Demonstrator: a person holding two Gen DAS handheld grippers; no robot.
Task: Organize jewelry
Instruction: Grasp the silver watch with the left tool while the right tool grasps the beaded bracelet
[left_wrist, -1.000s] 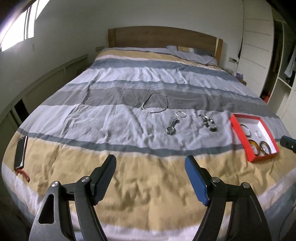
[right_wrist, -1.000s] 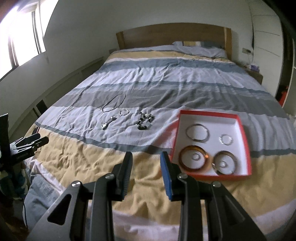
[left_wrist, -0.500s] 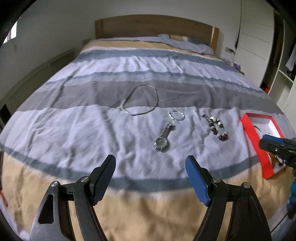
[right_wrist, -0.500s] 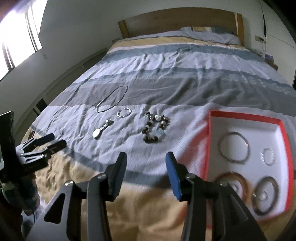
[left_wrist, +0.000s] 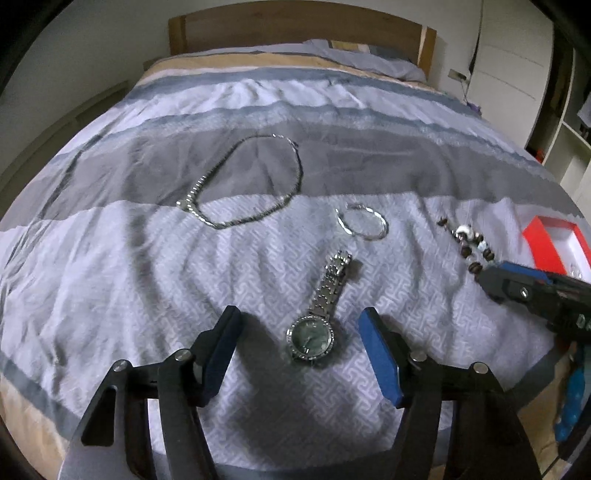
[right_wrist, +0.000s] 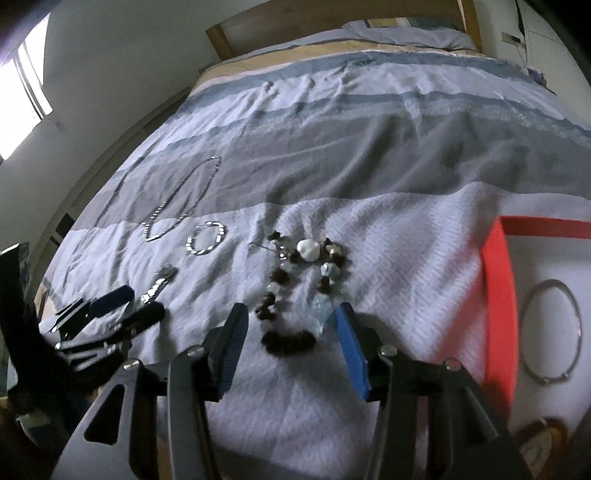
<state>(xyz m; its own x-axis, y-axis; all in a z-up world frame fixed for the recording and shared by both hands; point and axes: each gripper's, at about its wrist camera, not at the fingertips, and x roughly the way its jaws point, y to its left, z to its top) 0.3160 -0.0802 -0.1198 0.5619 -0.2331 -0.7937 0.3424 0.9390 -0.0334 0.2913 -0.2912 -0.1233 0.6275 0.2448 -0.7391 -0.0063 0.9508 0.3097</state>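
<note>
A silver watch (left_wrist: 320, 314) lies on the striped bedspread, its dial between the fingers of my open left gripper (left_wrist: 301, 325). A silver chain necklace (left_wrist: 247, 181) and a silver bangle (left_wrist: 362, 221) lie beyond it. A beaded bracelet (right_wrist: 295, 295) of brown, white and clear beads lies between the fingers of my open right gripper (right_wrist: 291, 317); it also shows in the left wrist view (left_wrist: 467, 243). The red jewelry box (right_wrist: 498, 295) with a white inside sits to the right and holds a silver ring bangle (right_wrist: 552, 332). Neither gripper holds anything.
The bed's wooden headboard (left_wrist: 295, 26) stands at the far end with a pillow (left_wrist: 369, 59). White wardrobe and shelves (left_wrist: 517, 74) stand at the right. A window (right_wrist: 22, 92) is on the left wall. The right gripper shows in the left wrist view (left_wrist: 517, 288).
Both grippers have moved forward and down to the bedspread. The left now straddles the watch dial, the right straddles the beaded bracelet. Both stay open.
</note>
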